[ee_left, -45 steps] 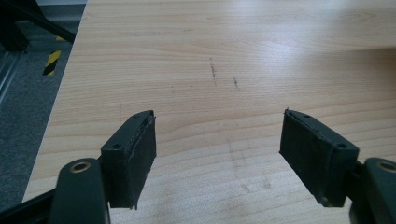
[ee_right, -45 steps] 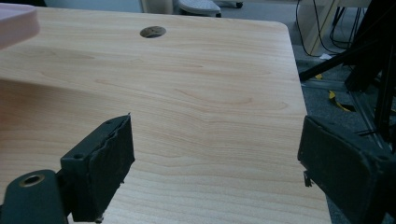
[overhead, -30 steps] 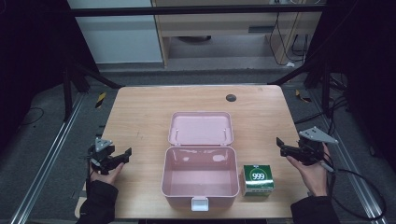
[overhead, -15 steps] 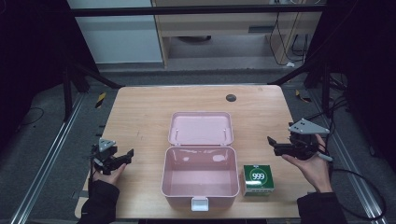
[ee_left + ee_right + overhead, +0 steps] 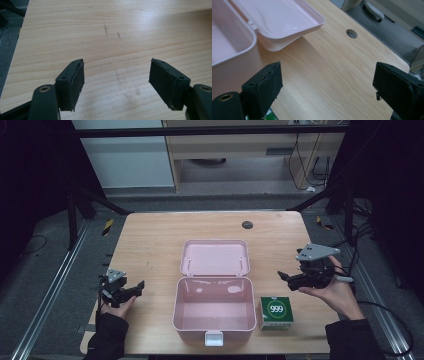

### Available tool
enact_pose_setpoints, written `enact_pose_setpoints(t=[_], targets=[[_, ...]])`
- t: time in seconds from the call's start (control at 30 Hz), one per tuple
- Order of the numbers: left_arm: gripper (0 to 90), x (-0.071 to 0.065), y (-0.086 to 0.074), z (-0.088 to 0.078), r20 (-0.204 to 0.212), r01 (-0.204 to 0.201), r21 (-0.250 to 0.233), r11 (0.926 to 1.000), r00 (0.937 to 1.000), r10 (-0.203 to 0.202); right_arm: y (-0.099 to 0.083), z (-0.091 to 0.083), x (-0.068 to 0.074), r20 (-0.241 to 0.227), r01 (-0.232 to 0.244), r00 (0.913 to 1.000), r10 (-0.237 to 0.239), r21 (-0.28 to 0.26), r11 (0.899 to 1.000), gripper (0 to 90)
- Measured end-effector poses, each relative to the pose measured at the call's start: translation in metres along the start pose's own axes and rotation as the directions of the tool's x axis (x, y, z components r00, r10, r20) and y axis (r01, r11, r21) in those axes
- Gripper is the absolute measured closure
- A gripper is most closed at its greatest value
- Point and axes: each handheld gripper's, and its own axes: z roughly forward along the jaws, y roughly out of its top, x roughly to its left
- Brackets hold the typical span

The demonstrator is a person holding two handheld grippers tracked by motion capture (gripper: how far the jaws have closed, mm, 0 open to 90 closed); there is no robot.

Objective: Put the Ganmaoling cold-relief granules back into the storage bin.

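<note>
Two grippers stand apart-jawed and empty: the left gripper (image 5: 131, 290) rests at the box's nine o'clock, while the right gripper's (image 5: 290, 279) jaws have just been opening above the green carton (image 5: 275, 311). The carton sits at four o'clock of the open pink box (image 5: 214, 317). Likely next: descend squarely and clamp the carton.

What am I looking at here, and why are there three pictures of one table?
A person stands at a wooden table and holds a pair of hand-held tongs in each hand. The high view looks down from above: the left tongs are at the left, the right tongs at the right. The other two pictures come from small cameras riding on the tongs, looking out along their black pads. The left tongs stand open over bare wood. The right tongs, whose jaws have just been opening, also hold nothing. On the table sit an open pink plastic box, its lid folded back, and a small green and white carton marked 999.
</note>
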Motion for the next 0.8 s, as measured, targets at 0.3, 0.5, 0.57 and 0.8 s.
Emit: enact_pose_setpoints(t=[0.3, 0.5, 0.57, 0.8], targets=[[27.6, -0.001, -0.001, 0.002, 0.0, -0.006, 0.011, 0.9999, 1.0, 0.006, 0.005, -0.001, 0.01, -0.076, 0.085, 0.9939, -0.08, 0.06, 0.995, 8.1], [27.5, -0.002, -0.002, 0.003, 0.0, -0.01, 0.015, 0.9998, 0.9999, 0.01, 0.007, 0.0, 0.018, -0.135, 0.151, 0.9813, -0.137, 0.1, 0.983, 7.5], [27.6, -0.002, -0.002, 0.003, 0.0, -0.011, 0.016, 0.9998, 0.9999, 0.011, 0.007, 0.001, 0.021, -0.152, 0.166, 0.9771, -0.149, 0.113, 0.98, 7.3], [27.6, -0.002, -0.002, 0.004, 0.002, -0.014, 0.018, 0.9997, 0.9999, 0.014, 0.009, 0.001, 0.027, -0.185, 0.211, 0.9652, -0.185, 0.133, 0.968, 7.0]])
